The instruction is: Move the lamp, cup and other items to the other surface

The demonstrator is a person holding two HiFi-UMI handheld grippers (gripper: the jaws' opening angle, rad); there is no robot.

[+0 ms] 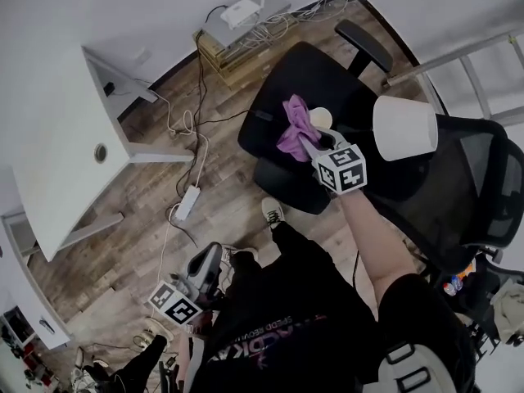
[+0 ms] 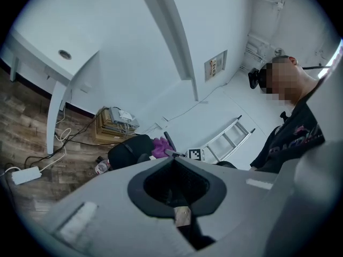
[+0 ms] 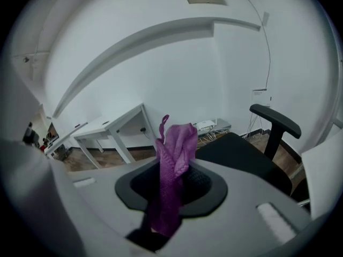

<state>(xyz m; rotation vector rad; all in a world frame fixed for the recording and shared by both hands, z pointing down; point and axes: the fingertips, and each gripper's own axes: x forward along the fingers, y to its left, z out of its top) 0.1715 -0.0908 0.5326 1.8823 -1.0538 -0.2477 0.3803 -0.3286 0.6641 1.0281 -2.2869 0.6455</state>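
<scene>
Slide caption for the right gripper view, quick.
Right gripper clamps a purple cloth above the black office chair seat, white desk behind.

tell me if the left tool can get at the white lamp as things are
Probably not yet: the left tool hangs low by the person's legs, well short of the lamp, which stands at the black chair.

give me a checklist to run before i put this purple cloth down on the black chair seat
1. Grip: right gripper shut on the purple cloth: ok.
2. Landing spot: bare part of the black chair seat close by the cloth: ok.
3. Cup right beside the cloth, touching or apart: cannot tell.
4. Lamp off to the side, apart from the right gripper: ok.
5. Left gripper jaws together, nothing between them, away from the chair: ok.
</scene>
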